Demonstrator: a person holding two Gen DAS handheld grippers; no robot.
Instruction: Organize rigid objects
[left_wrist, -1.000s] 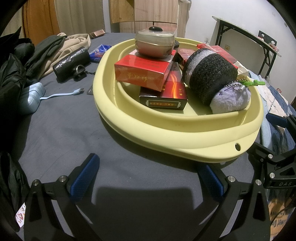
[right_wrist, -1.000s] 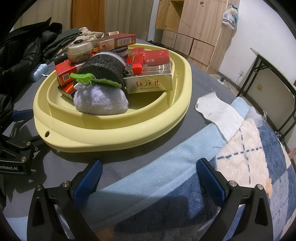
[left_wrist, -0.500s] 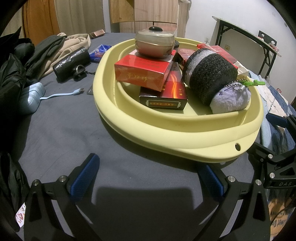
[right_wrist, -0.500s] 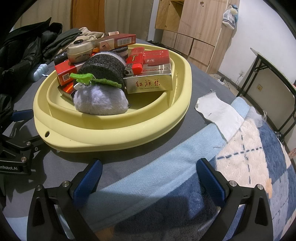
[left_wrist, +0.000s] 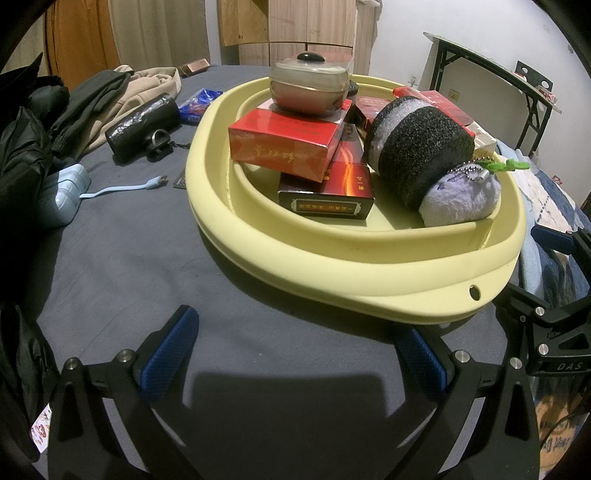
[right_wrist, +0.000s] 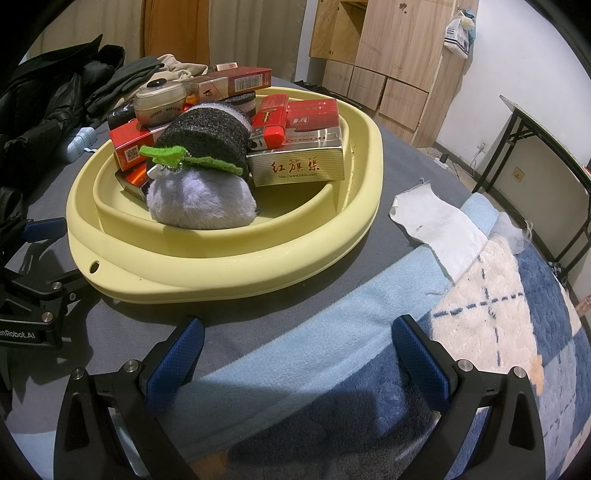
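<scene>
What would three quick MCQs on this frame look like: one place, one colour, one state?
1. The jar sits: A) on a red box B) on the bedsheet C) under the plush
2. The basin is: A) blue B) pale yellow C) green
3. The left hand-held gripper is: A) shut on a box B) shut, empty C) open, empty

Key: 1 A, it rests atop the red box; 2 B, its rim is pale yellow in both views; 3 C, its fingers are spread over bare sheet.
</scene>
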